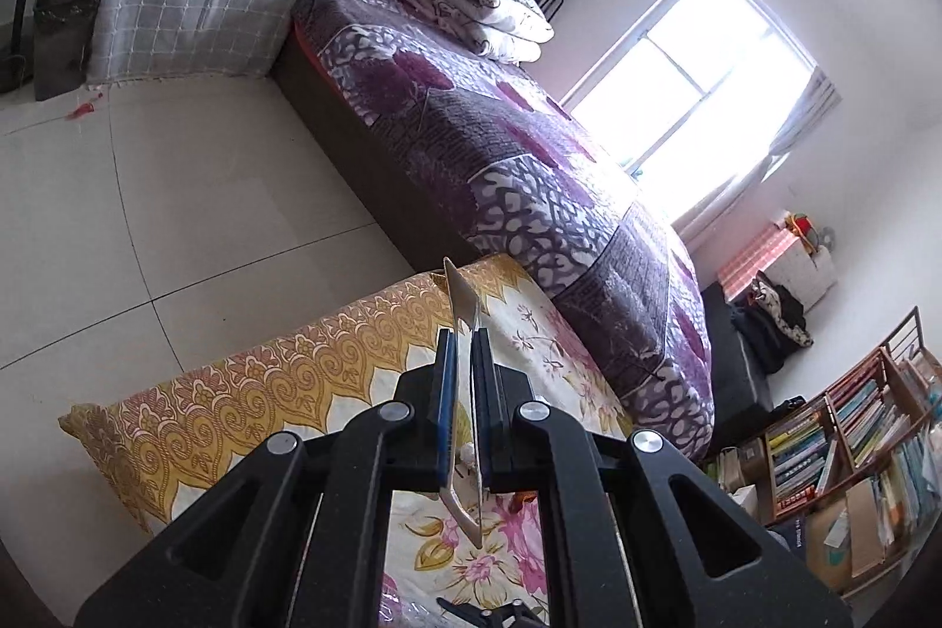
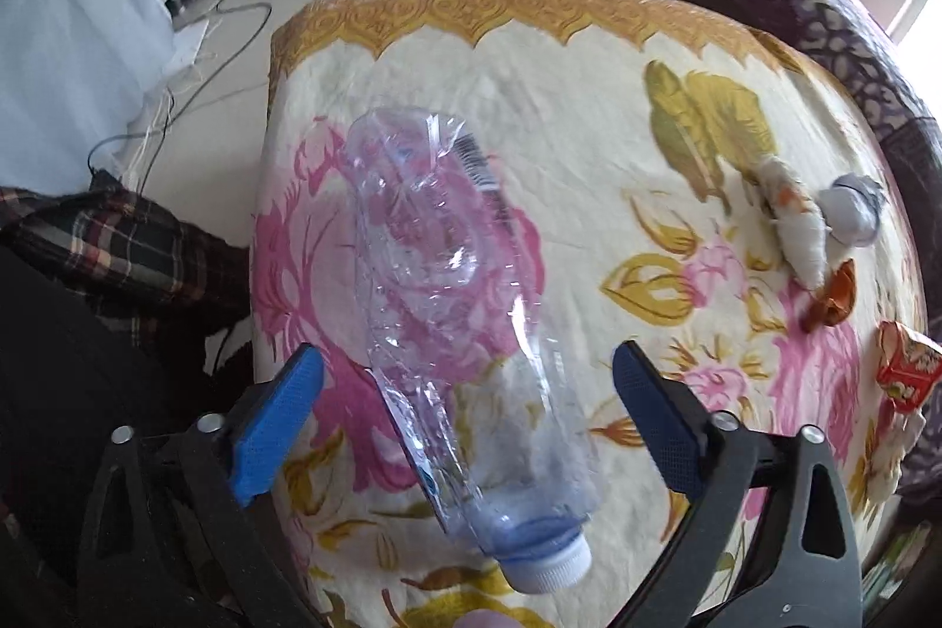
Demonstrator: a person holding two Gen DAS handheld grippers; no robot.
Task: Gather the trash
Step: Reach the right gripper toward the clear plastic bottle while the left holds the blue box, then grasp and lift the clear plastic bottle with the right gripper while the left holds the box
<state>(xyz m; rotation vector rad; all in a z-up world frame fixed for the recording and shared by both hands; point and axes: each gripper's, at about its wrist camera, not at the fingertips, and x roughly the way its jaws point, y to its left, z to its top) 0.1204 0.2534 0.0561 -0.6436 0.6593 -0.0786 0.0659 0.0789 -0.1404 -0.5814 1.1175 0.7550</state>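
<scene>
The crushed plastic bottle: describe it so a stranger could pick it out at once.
On the floral cloth with the gold scalloped border, look between the open right gripper fingers. The crushed plastic bottle lies there, its white cap nearest the camera. Unlike the small paper scraps by the right edge, it is large and see-through.

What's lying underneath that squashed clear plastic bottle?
The crushed bottle lies on a floral cloth; its pink rose print shows through the clear plastic. What the cloth itself covers cannot be seen. The right gripper is open with a finger on either side of the bottle.
</scene>
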